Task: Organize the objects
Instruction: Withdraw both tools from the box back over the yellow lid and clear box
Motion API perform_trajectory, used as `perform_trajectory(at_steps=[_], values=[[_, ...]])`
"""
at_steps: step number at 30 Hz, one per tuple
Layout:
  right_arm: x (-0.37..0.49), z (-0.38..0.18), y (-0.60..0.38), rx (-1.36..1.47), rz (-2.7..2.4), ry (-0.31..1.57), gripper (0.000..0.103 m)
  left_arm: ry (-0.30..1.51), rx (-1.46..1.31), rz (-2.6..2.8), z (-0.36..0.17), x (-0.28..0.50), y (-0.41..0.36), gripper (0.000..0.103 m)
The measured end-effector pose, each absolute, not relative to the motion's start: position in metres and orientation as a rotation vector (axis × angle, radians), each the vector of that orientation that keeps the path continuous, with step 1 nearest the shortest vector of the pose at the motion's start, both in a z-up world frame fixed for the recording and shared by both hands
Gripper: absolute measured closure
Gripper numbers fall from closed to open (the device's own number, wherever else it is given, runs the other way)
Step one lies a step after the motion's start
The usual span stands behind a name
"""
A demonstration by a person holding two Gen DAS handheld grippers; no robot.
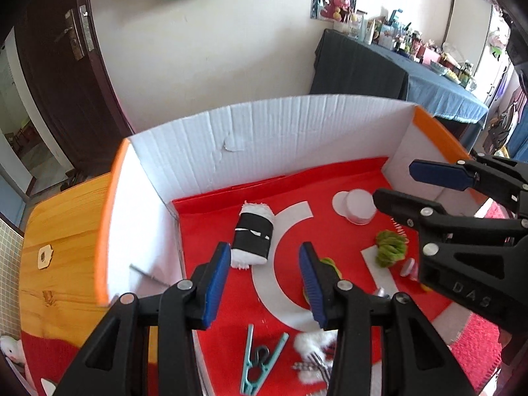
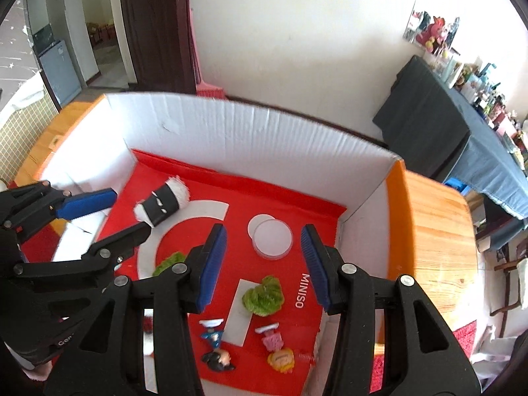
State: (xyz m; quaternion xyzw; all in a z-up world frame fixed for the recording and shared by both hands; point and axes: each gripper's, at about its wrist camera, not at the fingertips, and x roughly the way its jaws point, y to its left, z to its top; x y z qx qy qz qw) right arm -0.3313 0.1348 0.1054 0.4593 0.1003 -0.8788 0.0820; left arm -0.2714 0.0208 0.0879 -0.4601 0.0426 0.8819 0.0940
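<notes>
A white cardboard box (image 1: 280, 125) with orange rims holds a red bag liner (image 1: 211, 224). On it lie a rolled white towel with a black band (image 1: 252, 236), a round white lid (image 1: 358, 206), a green yarn bundle (image 1: 391, 247) and a teal clothespin (image 1: 260, 359). My left gripper (image 1: 264, 283) is open and empty above the liner, just in front of the towel. My right gripper (image 2: 264, 264) is open and empty above the lid (image 2: 272, 237) and the yarn bundle (image 2: 264, 297). Two small figurines (image 2: 216, 346) (image 2: 277, 346) lie near the front.
The box stands on a wooden table (image 2: 435, 231). A second green bundle (image 2: 170, 262) lies partly behind my right gripper's left finger. A white fluffy item (image 1: 310, 346) lies by the clothespin. A cloth-covered side table (image 1: 396, 72) with bottles stands far behind.
</notes>
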Motion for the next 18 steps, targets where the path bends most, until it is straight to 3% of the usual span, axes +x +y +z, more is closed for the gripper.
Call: perform_trajectory(at_steps=[18], values=[[-0.213, 0.158, 0.135, 0.998, -2.754, 0.22, 0.045, 0.038, -1.068, 2.731, 0.123, -0.172, 0.008, 0.039]])
